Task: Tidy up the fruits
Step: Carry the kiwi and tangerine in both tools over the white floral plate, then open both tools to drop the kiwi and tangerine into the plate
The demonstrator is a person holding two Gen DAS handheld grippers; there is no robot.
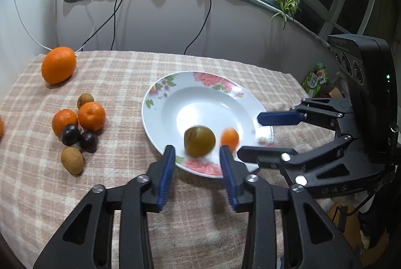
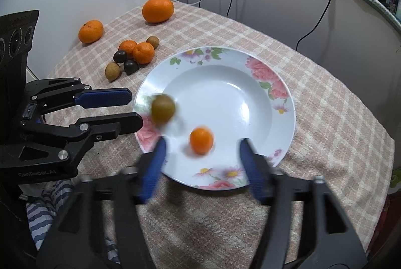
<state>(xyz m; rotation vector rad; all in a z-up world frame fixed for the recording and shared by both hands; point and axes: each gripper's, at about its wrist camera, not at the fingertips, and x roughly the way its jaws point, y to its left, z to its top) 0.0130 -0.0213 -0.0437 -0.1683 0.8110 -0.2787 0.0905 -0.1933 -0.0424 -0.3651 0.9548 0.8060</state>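
Now both of my grippers hang over the near rim of the flowered plate (image 1: 160, 93), and neither pair of fingers holds anything. My left gripper (image 1: 198, 156) has its blue fingers (image 1: 166, 168) spread, and the green-brown fruit (image 1: 199, 141) sits just past the gap between their tips, clear of both pads, inside the plate near its front rim. It is blurred and nearly round, so I cannot give it a long axis or say which way it points.

My right gripper (image 2: 201, 153) has its fingers (image 2: 250, 168) spread wider, and the small orange fruit (image 2: 201, 140) lies in the gap between them, touching neither pad, on the plate's white floor. It is slightly taller than wide in my right view, its longer line running away from my fingertips, though blur softens its outline.

Beyond both sets of fingertips the middle and far half of the plate are bare white. To the left of my left fingers, well apart on the checked cloth of the desk (image 1: 120, 73), lies a cluster of two tangerines (image 1: 91, 116), two dark fruits (image 1: 88, 141) and brown ones (image 1: 72, 160). The large orange (image 1: 59, 65) lies farther off near the desk's far left edge, its long axis slanting.
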